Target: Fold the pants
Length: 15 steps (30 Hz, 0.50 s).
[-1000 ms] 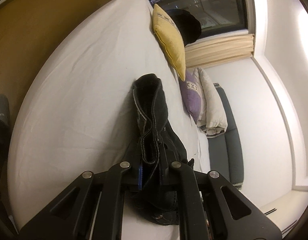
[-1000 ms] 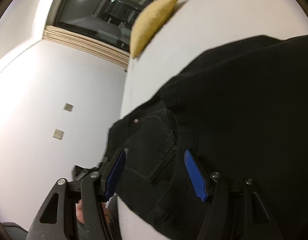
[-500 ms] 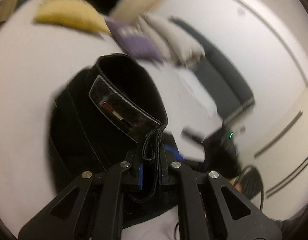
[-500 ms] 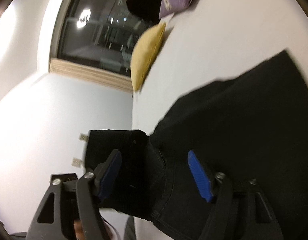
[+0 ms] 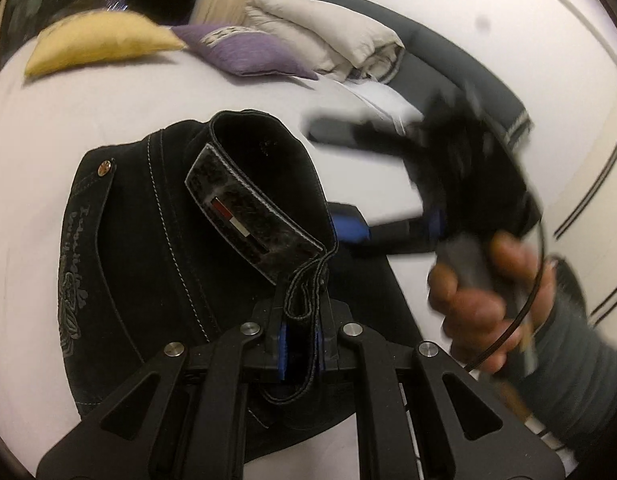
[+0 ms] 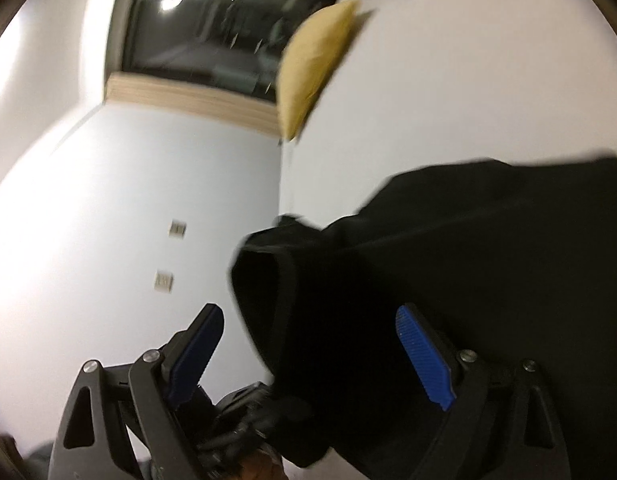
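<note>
In the left wrist view, the left gripper (image 5: 300,344) sits at the bottom centre of the frame, its jaws pinching the doubled edge of the black pants (image 5: 156,264). The pants lie bunched on the white bed (image 5: 36,152) in the centre and lower left, with the waistband curled upward and a label (image 5: 248,216) showing inside. A yellow pillow (image 5: 100,42) and a purple pillow (image 5: 244,50) rest at the upper left. At the right, blurred, the right gripper (image 5: 388,228) is held in a hand (image 5: 480,292).

In the right wrist view, the right gripper (image 6: 308,352) has its jaws spread wide at the bottom of the frame. The pants (image 6: 468,300) fill the centre right and lower right, a fold hanging between the blue pads (image 6: 424,364) without being pinched. The yellow pillow (image 6: 312,68) lies at the top centre.
</note>
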{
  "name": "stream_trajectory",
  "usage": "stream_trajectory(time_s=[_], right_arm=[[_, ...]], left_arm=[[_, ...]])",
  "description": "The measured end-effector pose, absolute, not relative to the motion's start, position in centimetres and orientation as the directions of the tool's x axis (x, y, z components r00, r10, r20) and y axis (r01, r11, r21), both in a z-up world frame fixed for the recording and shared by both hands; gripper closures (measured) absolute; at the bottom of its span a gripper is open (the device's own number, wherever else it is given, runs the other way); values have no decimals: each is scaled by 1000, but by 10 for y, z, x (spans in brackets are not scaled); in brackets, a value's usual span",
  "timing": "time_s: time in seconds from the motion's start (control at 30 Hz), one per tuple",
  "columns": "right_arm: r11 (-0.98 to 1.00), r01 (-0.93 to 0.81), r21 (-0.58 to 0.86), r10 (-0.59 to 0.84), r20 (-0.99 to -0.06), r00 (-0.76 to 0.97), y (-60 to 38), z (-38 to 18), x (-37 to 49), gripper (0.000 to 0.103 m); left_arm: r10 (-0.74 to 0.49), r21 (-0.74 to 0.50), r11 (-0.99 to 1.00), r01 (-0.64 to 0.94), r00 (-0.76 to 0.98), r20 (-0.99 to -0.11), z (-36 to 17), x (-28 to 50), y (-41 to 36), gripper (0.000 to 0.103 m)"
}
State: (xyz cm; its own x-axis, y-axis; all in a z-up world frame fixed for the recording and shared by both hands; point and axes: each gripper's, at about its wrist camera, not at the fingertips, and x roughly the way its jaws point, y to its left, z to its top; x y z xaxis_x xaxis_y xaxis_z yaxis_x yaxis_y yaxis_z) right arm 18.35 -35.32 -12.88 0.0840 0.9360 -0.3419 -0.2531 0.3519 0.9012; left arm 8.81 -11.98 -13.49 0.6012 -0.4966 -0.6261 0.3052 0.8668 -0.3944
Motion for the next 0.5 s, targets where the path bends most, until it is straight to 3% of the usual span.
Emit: stream_trajectory(time_s=[0.37,0.43,0.5], right_arm=[[575,-403,712,791,-609,53,-324,-100,186,11],[596,-395,699,775,-630,55,-331,-105,188,31],[611,-374,698,767,-638,62,-333,-109,190,42]], left_arm=[[-417,-204,899,388,614,-670,-138,70,-179,95],[-394,-157,902,402,622,-677,-138,65,-189,95],[-366,-104,905,412,631,-684,-142,56,-199,95]])
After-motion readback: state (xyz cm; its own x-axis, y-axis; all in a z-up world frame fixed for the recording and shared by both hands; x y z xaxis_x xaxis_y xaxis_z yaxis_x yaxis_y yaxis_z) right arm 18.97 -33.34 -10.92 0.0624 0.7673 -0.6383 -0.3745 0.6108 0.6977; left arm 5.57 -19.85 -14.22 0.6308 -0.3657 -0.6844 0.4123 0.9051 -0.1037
